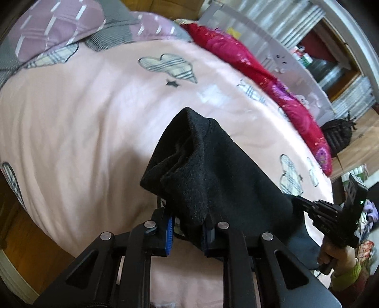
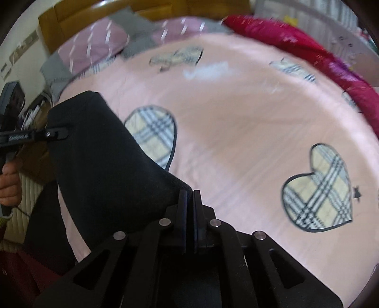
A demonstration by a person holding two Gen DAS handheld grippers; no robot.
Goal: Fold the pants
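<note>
The black fleece pants point(image 1: 213, 170) hang lifted above a pink bedsheet point(image 1: 78, 132). My left gripper point(image 1: 189, 227) is shut on a bunched edge of the pants, cloth draped over its blue pads. My right gripper point(image 2: 189, 196) is shut on another edge of the pants point(image 2: 99, 161), which stretch away to the left. Each gripper shows in the other's view: the right one point(image 1: 305, 203) at the cloth's right end, the left one point(image 2: 54, 133) at its left end.
The sheet point(image 2: 236, 132) has plaid heart patches. Mauve and grey pillows point(image 1: 59, 26) lie at the head, and a red quilt point(image 1: 260, 68) runs along the far side. A wooden headboard point(image 2: 71, 14), white shelving point(image 1: 296, 59) and a wood floor point(image 1: 360, 142) surround the bed.
</note>
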